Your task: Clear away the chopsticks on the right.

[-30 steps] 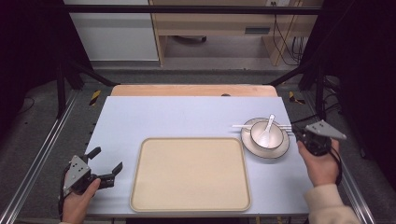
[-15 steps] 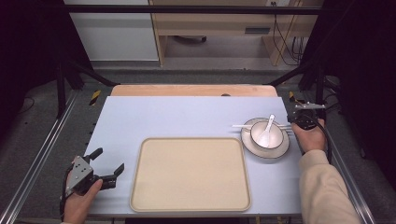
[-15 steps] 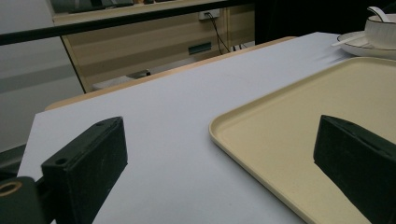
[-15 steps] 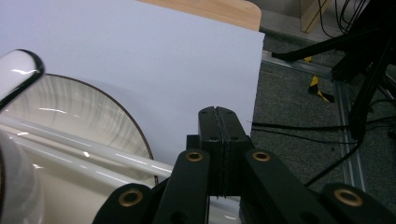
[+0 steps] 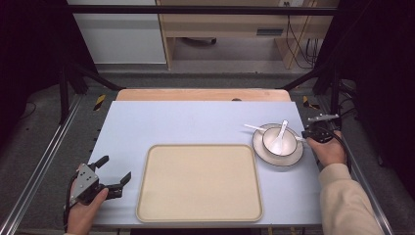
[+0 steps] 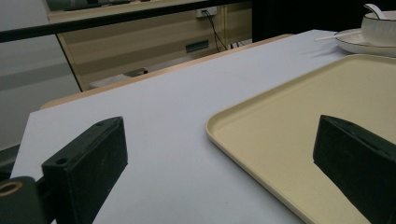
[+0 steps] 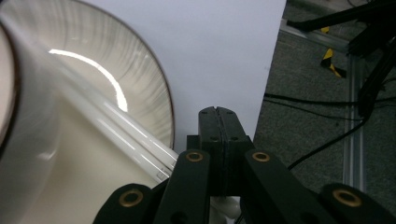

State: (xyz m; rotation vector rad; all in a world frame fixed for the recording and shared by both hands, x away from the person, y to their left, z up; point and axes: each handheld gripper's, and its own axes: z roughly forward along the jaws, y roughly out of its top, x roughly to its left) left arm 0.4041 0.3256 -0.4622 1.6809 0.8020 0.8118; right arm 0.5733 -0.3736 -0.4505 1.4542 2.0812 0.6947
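My right hand-held gripper lay level, just right of the saucer holding the bowl, jaws pressed together on nothing I could see; its own view showed a spoon handle beside them.

My jaws are black. The worktop is pale blue, the tray cream, and the bowl and saucer white with dark rims.
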